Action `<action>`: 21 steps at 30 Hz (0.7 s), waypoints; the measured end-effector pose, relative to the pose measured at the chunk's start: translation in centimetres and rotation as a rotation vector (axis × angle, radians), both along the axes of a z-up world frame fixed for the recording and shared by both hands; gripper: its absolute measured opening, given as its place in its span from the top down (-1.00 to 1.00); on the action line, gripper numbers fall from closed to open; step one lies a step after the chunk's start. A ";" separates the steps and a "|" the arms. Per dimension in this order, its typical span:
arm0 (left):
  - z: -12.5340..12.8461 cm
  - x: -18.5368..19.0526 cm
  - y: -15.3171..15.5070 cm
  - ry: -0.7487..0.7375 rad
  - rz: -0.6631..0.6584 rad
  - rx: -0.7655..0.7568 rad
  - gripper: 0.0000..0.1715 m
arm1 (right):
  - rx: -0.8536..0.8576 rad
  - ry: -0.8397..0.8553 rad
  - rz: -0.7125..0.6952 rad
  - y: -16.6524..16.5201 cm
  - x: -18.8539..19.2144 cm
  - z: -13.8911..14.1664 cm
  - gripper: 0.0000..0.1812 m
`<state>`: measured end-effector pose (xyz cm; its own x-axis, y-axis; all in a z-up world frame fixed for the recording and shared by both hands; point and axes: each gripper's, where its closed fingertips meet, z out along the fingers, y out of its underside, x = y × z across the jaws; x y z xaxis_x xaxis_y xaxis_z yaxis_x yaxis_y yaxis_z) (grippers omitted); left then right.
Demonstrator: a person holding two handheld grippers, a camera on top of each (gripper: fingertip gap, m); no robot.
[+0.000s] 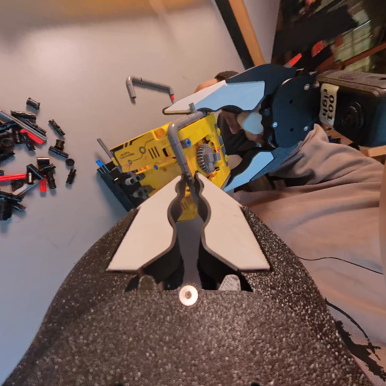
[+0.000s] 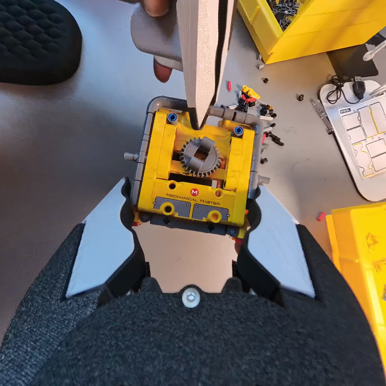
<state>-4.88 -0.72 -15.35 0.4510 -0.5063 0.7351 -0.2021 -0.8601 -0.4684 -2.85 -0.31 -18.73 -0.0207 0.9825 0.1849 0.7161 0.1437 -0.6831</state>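
Left wrist view: the left gripper (image 1: 189,180) has its fingers pressed nearly together, pinching the lower end of a grey tube (image 1: 181,154). The tube bends twice and runs up along the side of the yellow block (image 1: 165,154), a brick-built assembly with a grey gear (image 1: 205,158) on its face. The narrow grip suits the tube's thin section and, by appearance, steadies it against the block. The right gripper (image 1: 208,146) enters from the right, its fingers spread to either side of the block; a sleeve (image 1: 313,188) lies behind it. The block is tilted, its black base (image 1: 117,188) toward the table (image 1: 83,62). A second grey tube (image 1: 149,87) lies loose on the table, apart from the block. A scatter of black and red pins (image 1: 31,158) lies well to the left.

Right wrist view: the right gripper (image 2: 191,200) clamps the block (image 2: 194,163) across its width, one finger on each flank, touching the grey tubing that frames both sides. This wide hold appears to fix the block in place for the other tool. The gear (image 2: 198,156) sits at the centre of the face. The left gripper (image 2: 198,123) reaches in from the top, its tips meeting at the block's far edge. Yellow bins (image 2: 302,31) stand at upper right and lower right, and a printed sheet (image 2: 363,142) rests on a white board to the right.
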 end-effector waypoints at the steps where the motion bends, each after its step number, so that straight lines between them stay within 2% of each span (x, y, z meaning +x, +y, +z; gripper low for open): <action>1: 0.0 0.0 -0.1 -0.048 0.013 0.003 0.92 | -0.009 0.015 0.001 -0.1 0.0 0.1 -0.20; 4: 0.1 -0.2 -0.7 -0.180 0.042 0.000 0.92 | -0.028 0.038 0.029 -0.7 0.0 0.1 -0.19; 6: 0.9 -2.3 0.2 -0.257 0.128 0.025 0.95 | -0.022 0.034 0.070 -1.2 0.3 0.1 -0.19; 10: 1.4 -7.6 -1.1 -0.256 0.214 0.060 0.94 | -0.057 0.052 0.041 -0.3 2.4 0.1 -0.19; 13: 0.9 -7.8 -1.9 -0.231 0.203 0.053 0.94 | -0.041 0.033 0.061 -0.6 2.1 0.1 -0.20; 21: -0.2 -8.5 -0.9 -0.224 0.261 0.039 0.94 | -0.037 0.015 0.060 -0.5 2.1 0.1 -0.21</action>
